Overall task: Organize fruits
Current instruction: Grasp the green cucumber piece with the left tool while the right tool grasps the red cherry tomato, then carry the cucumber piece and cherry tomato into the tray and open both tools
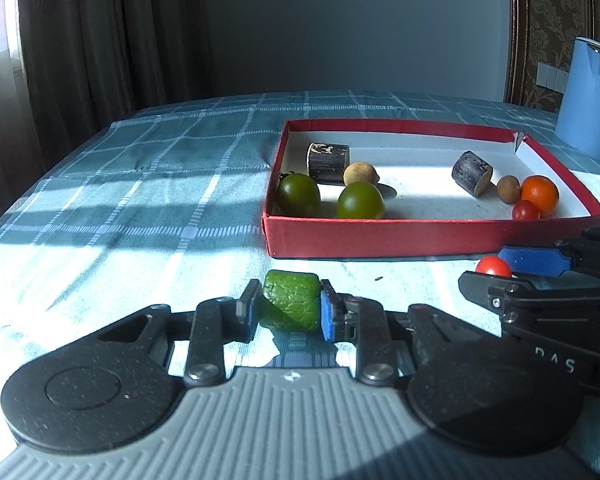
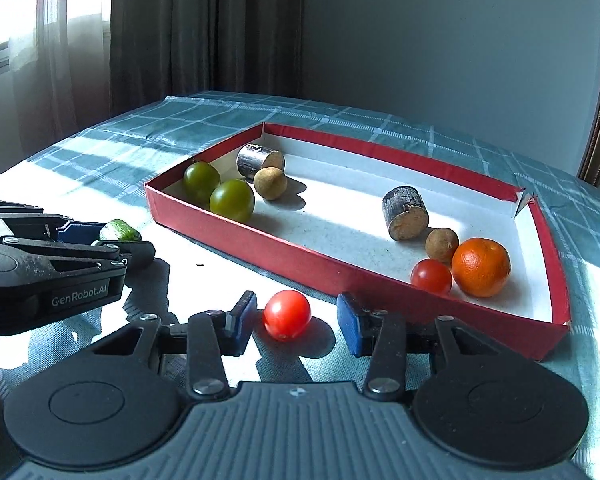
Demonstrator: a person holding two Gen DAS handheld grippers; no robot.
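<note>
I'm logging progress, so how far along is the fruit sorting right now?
Done: the red cardboard tray already holds two green tomatoes, two brown longans, two dark cane pieces, an orange tangerine and a small red tomato. In hand: the left gripper is shut on a green cucumber chunk. Left: the right gripper is open around a loose red cherry tomato on the checked tablecloth.

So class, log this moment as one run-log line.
left gripper: shut on green chunk | right gripper: open around red tomato | both outside red tray

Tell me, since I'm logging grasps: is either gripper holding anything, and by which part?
The left gripper clamps the green cucumber chunk across its skin sides. The right gripper holds nothing; its pads stand open around the red tomato on the tablecloth.
</note>
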